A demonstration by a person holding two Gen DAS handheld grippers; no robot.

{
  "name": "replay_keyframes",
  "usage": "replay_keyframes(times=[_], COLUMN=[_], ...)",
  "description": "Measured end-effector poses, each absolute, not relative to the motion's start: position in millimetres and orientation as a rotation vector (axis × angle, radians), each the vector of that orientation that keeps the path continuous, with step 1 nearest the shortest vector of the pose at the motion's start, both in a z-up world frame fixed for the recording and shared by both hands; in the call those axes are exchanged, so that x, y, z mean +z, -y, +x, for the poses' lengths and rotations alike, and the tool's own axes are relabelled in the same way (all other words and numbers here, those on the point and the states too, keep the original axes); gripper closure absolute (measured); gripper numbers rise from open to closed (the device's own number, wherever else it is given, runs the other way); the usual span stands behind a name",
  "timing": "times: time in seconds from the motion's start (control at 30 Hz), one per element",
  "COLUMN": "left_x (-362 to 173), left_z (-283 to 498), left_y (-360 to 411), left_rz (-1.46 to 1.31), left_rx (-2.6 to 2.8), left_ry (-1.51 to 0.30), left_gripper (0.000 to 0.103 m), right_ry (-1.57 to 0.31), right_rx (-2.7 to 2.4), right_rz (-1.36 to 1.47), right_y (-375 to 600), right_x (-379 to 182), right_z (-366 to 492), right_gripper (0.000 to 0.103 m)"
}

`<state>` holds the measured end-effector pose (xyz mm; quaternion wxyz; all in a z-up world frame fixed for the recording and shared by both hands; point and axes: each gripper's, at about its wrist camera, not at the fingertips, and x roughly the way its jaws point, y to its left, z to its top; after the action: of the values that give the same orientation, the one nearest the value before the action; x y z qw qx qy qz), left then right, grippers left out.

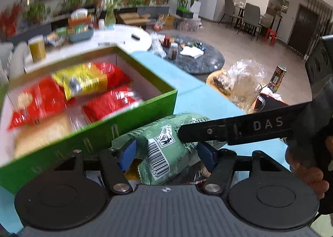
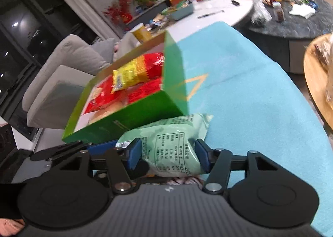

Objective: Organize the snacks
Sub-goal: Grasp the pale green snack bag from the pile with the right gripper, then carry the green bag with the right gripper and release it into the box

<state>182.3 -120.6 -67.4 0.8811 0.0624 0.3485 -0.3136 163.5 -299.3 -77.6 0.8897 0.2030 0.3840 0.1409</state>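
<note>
A pale green snack packet (image 1: pixel 166 139) (image 2: pixel 172 133) lies on the blue tabletop (image 2: pixel 249 91), right against the near wall of an open green box (image 1: pixel 124 120) (image 2: pixel 145 110). My left gripper (image 1: pixel 166 153) is shut on its barcode end. My right gripper (image 2: pixel 169 155) is shut on the part printed with a table. One right finger (image 1: pixel 229 130) reaches in over the packet, and a left finger (image 2: pixel 60 149) shows at the left. Inside the box lie red packets (image 1: pixel 112 103), a yellow packet (image 1: pixel 83 83) and a tan pastry (image 1: pixel 41 133).
More wrappers (image 1: pixel 133 172) sit under the green packet. A plastic bag (image 1: pixel 245 83) on a wooden tray and a dark can (image 1: pixel 277 78) stand to the right. Beyond are a white table (image 1: pixel 129 37), a round dark table (image 1: pixel 197 58) and a grey sofa (image 2: pixel 62 74).
</note>
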Motion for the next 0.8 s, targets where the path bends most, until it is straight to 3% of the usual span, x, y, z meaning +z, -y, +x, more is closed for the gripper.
replay_keyframes(times=[0.47, 0.8], left_x=[0.7, 41.3], left_z=[158.4, 164.6], left_y=[84.7, 32.3], left_rz=[0.068, 0.098], left_rx=[-0.648, -0.497], left_ry=[-0.54, -0.442], left_gripper=[0.041, 0.041], right_ry=[-0.618, -0.532], right_rx=[0.329, 0.469], right_rz=[0.445, 0.449], right_y=[285.0, 234.2], right_x=[-13.8, 19.3], right_z=[138.3, 168.7], right_gripper=[0.047, 0.047])
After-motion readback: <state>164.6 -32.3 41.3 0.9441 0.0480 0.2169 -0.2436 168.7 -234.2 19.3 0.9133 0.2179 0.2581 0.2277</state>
